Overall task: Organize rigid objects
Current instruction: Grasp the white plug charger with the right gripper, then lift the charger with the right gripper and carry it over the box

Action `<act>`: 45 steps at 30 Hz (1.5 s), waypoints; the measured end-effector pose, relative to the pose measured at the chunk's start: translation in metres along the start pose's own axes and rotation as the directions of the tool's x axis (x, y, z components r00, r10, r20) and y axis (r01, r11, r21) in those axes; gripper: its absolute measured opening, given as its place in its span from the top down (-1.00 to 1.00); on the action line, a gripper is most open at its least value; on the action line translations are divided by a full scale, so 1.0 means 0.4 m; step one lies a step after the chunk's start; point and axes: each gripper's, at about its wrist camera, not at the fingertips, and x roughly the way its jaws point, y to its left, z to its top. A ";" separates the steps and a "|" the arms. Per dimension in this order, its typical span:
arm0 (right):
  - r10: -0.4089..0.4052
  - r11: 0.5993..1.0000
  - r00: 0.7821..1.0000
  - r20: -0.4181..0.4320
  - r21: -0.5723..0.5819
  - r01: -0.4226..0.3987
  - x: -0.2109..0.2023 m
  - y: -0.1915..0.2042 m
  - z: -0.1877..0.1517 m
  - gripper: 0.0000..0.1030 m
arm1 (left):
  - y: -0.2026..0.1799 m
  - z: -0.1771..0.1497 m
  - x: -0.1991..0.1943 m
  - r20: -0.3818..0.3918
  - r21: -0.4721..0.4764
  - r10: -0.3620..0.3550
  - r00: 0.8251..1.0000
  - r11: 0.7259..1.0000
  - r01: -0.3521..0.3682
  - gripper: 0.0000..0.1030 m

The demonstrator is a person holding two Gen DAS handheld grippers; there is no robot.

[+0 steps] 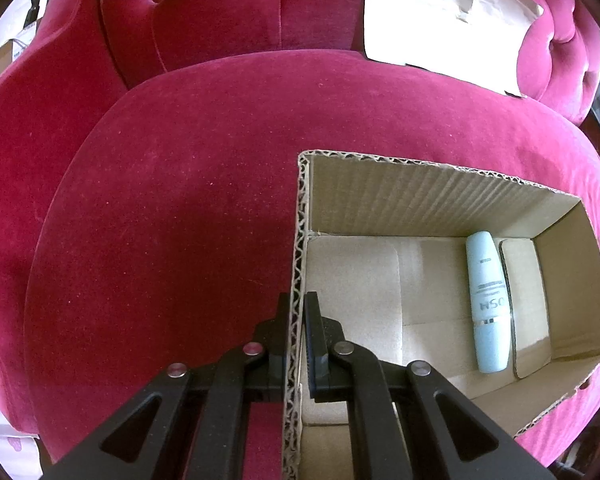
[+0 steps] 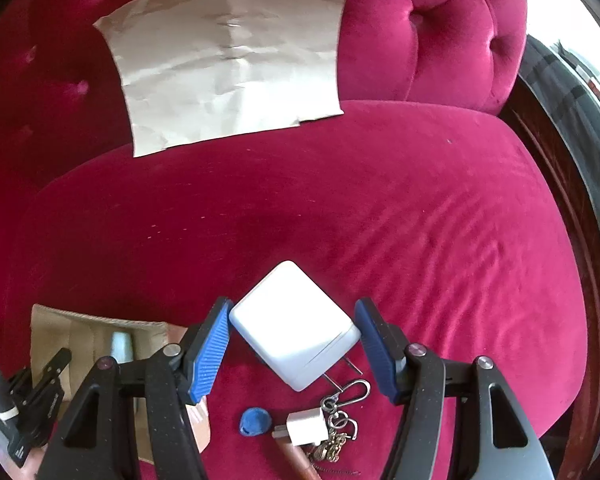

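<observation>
Deep pink velvet sofa (image 1: 220,160) with a button-tufted back (image 2: 440,20), brown paper (image 2: 228,64) leaning against it, and bright daylight blowing out the edges.

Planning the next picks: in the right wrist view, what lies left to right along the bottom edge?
Cardboard box → blue tag → small white plug → key ring with carabiner. The large white charger sits farther off, between the right gripper fingers.
</observation>
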 end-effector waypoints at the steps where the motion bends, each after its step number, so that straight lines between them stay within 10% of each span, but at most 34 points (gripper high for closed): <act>1: 0.002 1.000 1.000 0.003 -0.011 -0.002 -0.010 0.009 0.000 -0.29 | 0.001 0.000 0.000 -0.001 -0.001 -0.001 1.000 1.000 0.001 0.89; 45: 0.169 0.946 0.985 -0.042 -0.275 -0.174 -0.081 0.345 -0.097 -0.29 | 0.001 0.001 0.001 0.000 0.117 -0.060 0.998 0.991 0.059 0.90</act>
